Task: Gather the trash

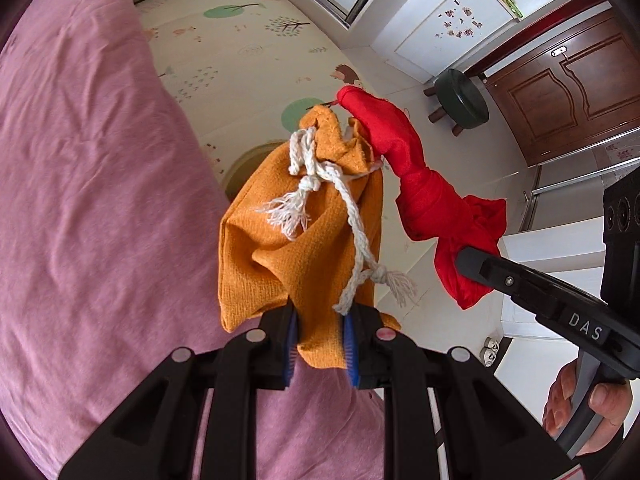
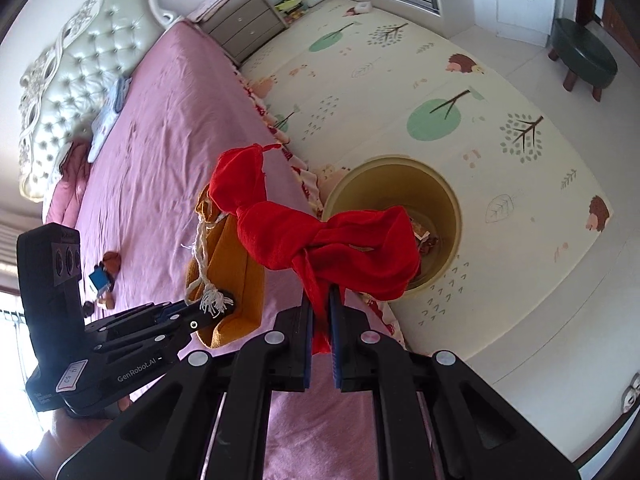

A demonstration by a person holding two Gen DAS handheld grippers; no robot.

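Leftmost lies the bed (image 2: 160,120) under its wrinkled pink sheet, a tufted white headboard (image 2: 76,64) at its far end and a few small toys (image 2: 105,276) on the sheet near the left tongs. Over the bed's edge, the left tongs (image 1: 320,344) are clamped on the bottom corner of an orange drawstring pouch (image 1: 288,240), the blue pads pressing the cloth from both sides so the pouch stands up ahead of the fingers. Its white cord (image 1: 320,184) is knotted at the gathered mouth and trails down the front to a frayed tassel.

Just right of the pouch, a knotted red cloth (image 2: 320,240) is pinched in the right tongs (image 2: 321,332), whose pads are closed tight on a thin fold of it. From the left wrist view its upper end reaches up beside the pouch's mouth; whether the two touch cannot be told. A hand (image 1: 588,412) grips the right tool's handle at that view's lower right.

Further right, on the patterned play mat (image 2: 500,92) beside the bed, stands a round yellow bin (image 2: 440,196), open at the top with some scraps at its bottom. The red cloth hangs partly in front of its rim. Beyond it, a dark green stool (image 2: 584,56) stands by the white cabinets (image 1: 440,28) and a brown door (image 1: 568,92).
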